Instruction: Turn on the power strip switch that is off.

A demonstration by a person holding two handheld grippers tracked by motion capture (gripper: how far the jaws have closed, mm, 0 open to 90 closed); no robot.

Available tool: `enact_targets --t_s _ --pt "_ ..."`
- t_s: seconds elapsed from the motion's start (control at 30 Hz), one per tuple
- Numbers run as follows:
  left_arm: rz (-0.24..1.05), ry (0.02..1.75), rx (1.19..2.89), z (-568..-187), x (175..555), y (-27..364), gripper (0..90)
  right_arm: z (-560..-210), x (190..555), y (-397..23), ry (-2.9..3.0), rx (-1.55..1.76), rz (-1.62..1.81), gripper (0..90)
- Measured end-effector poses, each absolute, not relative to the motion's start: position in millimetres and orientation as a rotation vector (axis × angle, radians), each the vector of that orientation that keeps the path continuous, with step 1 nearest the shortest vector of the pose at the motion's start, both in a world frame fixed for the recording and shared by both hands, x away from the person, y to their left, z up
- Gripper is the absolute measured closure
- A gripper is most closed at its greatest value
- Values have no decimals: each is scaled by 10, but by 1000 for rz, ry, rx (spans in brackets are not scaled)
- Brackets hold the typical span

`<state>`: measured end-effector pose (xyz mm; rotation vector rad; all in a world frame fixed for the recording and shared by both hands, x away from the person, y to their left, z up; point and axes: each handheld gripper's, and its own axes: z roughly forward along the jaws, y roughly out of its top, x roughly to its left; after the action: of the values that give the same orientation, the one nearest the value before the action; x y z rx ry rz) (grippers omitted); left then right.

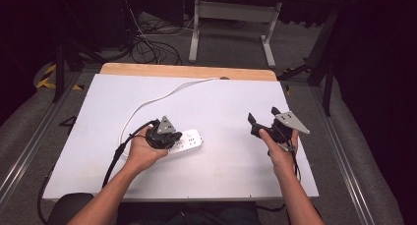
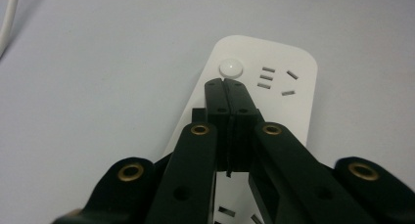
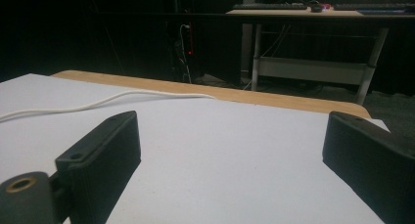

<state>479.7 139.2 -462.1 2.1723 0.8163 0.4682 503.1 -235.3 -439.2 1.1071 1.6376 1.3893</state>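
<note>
Where the white sheet (image 1: pixel 231 117) covers the table, only a strip of light wood (image 1: pixel 187 70) stays bare along the far edge, and the same wooden band crosses the right gripper view beyond the white. A white power strip (image 1: pixel 189 141) lies on the sheet left of centre, and its white cord (image 1: pixel 147 103) curves away toward the far edge of the table. The left gripper (image 1: pixel 173 136) hangs directly over the strip with its jaws pressed together and nothing between them; in the left gripper view the closed tips sit just short of the round white button (image 2: pixel 231 67) near the strip's rounded end, beside a group of socket slots (image 2: pixel 276 80). Whether the tips touch the plastic cannot be told. The right gripper (image 1: pixel 263 118) is held above the sheet toward its right side, well apart from the strip, its jaws spread wide with bare white surface between them. Around the table the room is dark: grey floor, black cables (image 1: pixel 150 45) tangled on it at the far left, and a white-legged desk (image 1: pixel 236 11) standing behind.
</note>
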Motion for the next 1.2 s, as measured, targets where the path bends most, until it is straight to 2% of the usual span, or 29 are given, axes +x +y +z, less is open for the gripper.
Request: enact_targets --t_s 0.7,0.77,0.97,1.2 --pt "463 884 2209 -4609 4826 1323 900 -4398 5029 -2337 1642 1104 1385 76" --pt "400 881 2203 -4613 4828 1318 900 -4400 5027 -2333 1646 1108 1381 76" --pt "454 901 2185 -4609 4826 1326 900 -4398 5026 -2339 1645 1104 1383 76" --pt "438 930 2160 -4618 4862 1404 900 -4402 5032 -2338 1646 1107 1379 76"
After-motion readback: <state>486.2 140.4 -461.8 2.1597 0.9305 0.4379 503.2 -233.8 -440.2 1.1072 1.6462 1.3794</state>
